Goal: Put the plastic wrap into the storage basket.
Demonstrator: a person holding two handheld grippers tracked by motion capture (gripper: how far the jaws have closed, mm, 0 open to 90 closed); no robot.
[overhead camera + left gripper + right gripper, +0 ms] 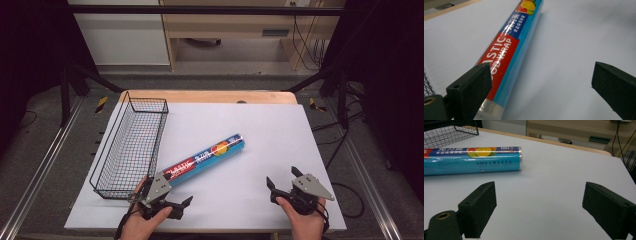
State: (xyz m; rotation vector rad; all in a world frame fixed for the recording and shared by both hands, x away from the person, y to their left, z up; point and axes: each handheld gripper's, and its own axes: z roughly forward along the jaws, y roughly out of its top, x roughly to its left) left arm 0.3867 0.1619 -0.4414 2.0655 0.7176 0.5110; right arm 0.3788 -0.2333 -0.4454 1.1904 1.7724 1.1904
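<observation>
A long blue plastic-wrap roll (205, 159) with a red label lies diagonally on the white table top (270, 125). Its far end points up and right. My left gripper (170, 196) is open at the roll's near end. In the left gripper view the roll (511, 47) runs away from the left-hand jaw, partly behind it, and the gripper (542, 75) has its jaws wide apart. My right gripper (283, 178) is open near the front right of the table, nothing between its jaws. In the right gripper view (540, 195) the roll (474, 160) lies ahead to the left.
A black wire basket (131, 145) stands along the table's left side, close to the roll's near end; its corner (446, 132) appears in the right gripper view. The wooden table edge (210, 96) runs along the back. Bare white surface lies between the two grippers.
</observation>
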